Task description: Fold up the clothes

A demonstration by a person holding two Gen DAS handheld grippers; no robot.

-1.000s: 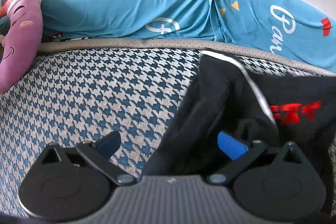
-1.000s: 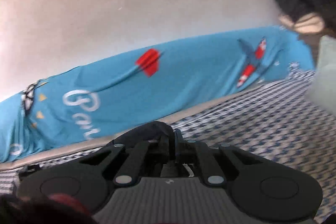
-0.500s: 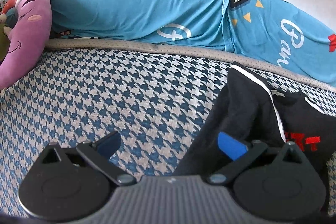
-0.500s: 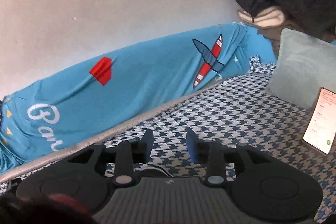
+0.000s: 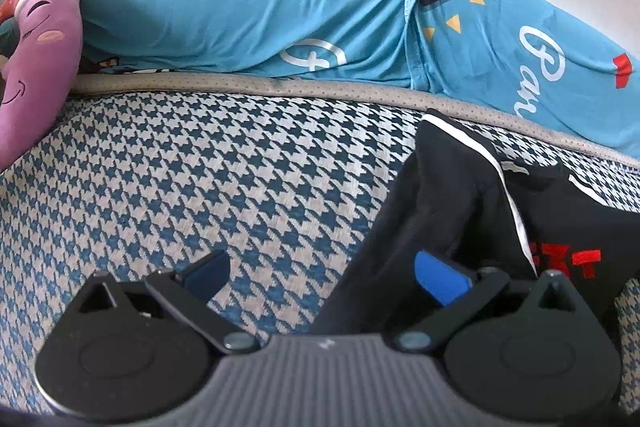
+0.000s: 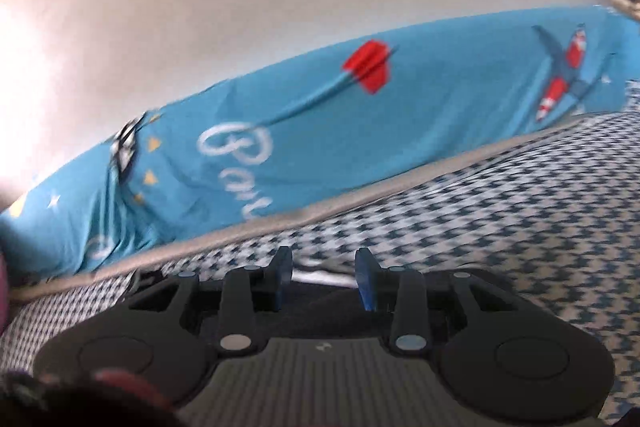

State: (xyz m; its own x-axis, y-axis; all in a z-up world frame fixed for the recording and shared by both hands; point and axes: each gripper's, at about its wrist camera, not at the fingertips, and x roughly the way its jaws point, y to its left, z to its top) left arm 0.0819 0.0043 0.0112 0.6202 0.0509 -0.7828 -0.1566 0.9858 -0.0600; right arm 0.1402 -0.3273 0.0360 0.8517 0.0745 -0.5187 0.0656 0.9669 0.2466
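- Left gripper point(image 5: 322, 273) hovers low over the houndstooth bed cover point(image 5: 200, 187), jaws spread wide, gripping nothing; its right finger sits over the black garment's edge
- Black garment point(image 5: 460, 215), white-striped with red lettering, lies crumpled on the cover's right side, near the blue pillow point(image 5: 280, 15); a purple plush toy point(image 5: 28, 67) lies far left
- Right gripper point(image 6: 323, 277), jaws partly apart and empty, is above dark cloth; view blurred

Garment point(image 5: 460, 211) on bed point(image 5: 200, 167), bolster point(image 5: 280, 15) behind.
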